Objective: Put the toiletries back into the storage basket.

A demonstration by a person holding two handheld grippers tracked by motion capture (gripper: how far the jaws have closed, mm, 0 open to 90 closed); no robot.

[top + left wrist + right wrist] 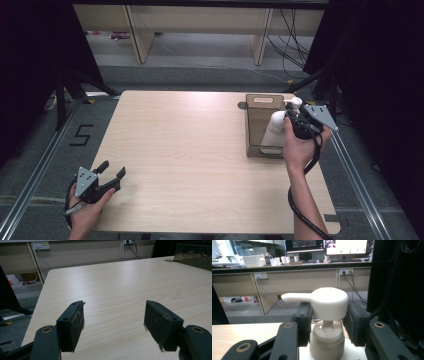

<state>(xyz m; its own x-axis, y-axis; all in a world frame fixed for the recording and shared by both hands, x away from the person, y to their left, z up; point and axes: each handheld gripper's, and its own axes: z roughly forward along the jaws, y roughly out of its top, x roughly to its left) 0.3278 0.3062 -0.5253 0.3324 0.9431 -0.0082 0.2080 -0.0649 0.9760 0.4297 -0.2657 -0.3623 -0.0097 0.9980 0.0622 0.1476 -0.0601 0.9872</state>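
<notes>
Right gripper view: the right claw [327, 320] has its two jaws closed on the top of one white pump bottle [327, 340], one pad pressed against each side below the pump head [328, 303], whose spout points to the left of that view. High view confirms this: the right claw [291, 121] grips the upper end of the single pump bottle [273, 131], which stands inside one brown open-topped box [258, 116] at the far right part of the table [200, 160]. The bottle leans slightly, its lower end down in the box, its top at the box's right rim. One right hand [300, 145] carries this claw, with one black cable [300, 205] trailing along the forearm.

Left claw [111, 176]: jaws apart, nothing between them. Left gripper view shows its two black pads [72, 325] standing wide over bare tabletop. It sits at the near left corner of the table, held by one left hand [87, 210], well apart from the box and bottle.

Count: two claws, one bottle, one box, one table.
</notes>
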